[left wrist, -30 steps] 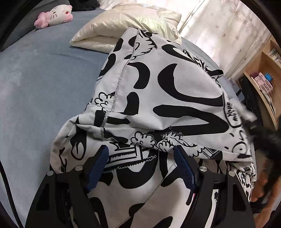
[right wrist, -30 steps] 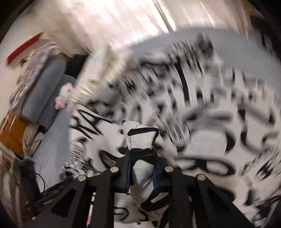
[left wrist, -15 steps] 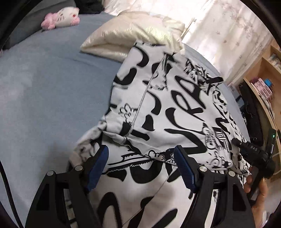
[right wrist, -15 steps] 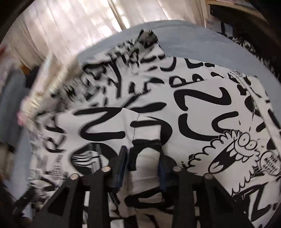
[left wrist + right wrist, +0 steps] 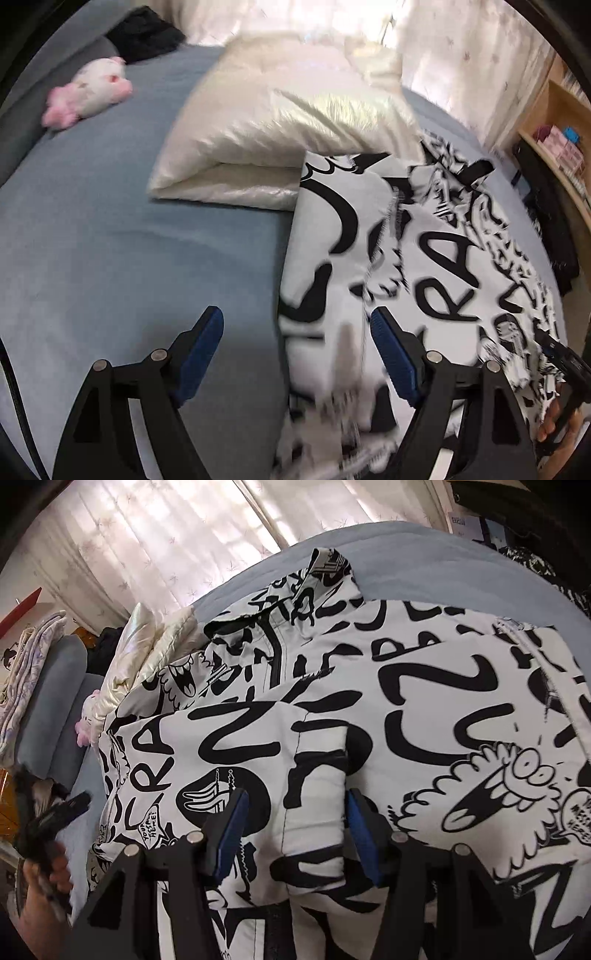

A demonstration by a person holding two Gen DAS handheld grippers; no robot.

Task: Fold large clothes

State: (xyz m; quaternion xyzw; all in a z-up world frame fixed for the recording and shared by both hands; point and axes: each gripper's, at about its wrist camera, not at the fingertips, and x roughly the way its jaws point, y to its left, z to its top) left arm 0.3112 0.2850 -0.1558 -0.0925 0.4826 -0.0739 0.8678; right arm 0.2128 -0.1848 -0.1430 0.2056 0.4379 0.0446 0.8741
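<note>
**Lettering showing on the printed garment**

Big black letters "RA" are showing on the black-and-white graffiti-print garment (image 5: pixel 369 709) in both wrist views. In the right wrist view a star-shaped speech bubble (image 5: pixel 149 827) near its left edge is reading "YOUR NAME HERE!". The bubble beside the grinning cartoon is staying too small to read.

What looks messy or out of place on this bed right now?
The black-and-white jacket isn't folded square: its collar end is rumpled, and its far edge lies against the cream quilt. The right gripper is opening around a folded sleeve.
</note>
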